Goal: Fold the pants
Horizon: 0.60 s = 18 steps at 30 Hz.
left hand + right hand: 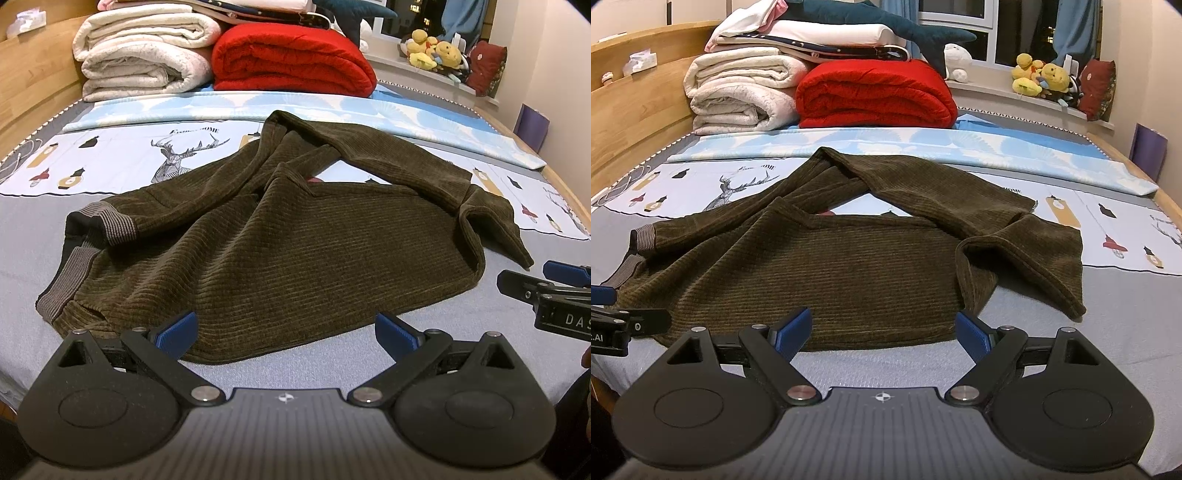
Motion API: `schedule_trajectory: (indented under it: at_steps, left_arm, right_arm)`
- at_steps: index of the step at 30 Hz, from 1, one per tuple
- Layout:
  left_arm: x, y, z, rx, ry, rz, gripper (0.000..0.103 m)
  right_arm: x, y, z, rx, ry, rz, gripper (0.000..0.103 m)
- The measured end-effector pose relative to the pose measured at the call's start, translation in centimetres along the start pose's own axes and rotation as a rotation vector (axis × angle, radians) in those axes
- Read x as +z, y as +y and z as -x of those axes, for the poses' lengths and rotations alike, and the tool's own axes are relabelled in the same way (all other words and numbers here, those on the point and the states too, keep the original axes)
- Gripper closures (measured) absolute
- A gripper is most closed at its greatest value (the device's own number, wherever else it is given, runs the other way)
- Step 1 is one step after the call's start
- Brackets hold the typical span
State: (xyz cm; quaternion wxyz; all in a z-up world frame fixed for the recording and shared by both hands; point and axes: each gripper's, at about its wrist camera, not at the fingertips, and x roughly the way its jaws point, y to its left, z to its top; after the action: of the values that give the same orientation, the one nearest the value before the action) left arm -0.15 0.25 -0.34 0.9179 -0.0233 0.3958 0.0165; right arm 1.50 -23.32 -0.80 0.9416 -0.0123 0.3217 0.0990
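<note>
Dark olive corduroy pants (266, 251) lie crumpled on the bed, legs bent back over each other, with the grey ribbed waistband (62, 284) at the left. They also show in the right wrist view (849, 269). My left gripper (284, 332) is open and empty, just in front of the pants' near edge. My right gripper (882, 332) is open and empty at the same near edge, further right. The right gripper's tip shows at the right of the left wrist view (546, 284). The left gripper's tip shows at the left of the right wrist view (613, 317).
The bed has a grey sheet (332, 365) and a printed deer cover (147, 155). A red blanket (295, 59) and white folded blankets (140, 55) are stacked at the far end. Plush toys (436, 50) sit on the window sill. A wooden bed frame (635, 122) runs along the left.
</note>
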Motion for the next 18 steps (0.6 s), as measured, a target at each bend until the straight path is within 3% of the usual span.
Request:
schedule_trajectory:
  at_steps: [16,18]
  left_arm:
    - [0.10,0.08,-0.05,-0.009,0.000,0.011,0.001]
    - [0.61,0.66,0.30,-0.027,-0.020,0.028,0.008]
  right_arm:
    - [-0.02,-0.15,-0.50,-0.005,0.006,0.008,0.017]
    - [0.18,-0.43,-0.27,-0.012,-0.015,-0.013,0.018]
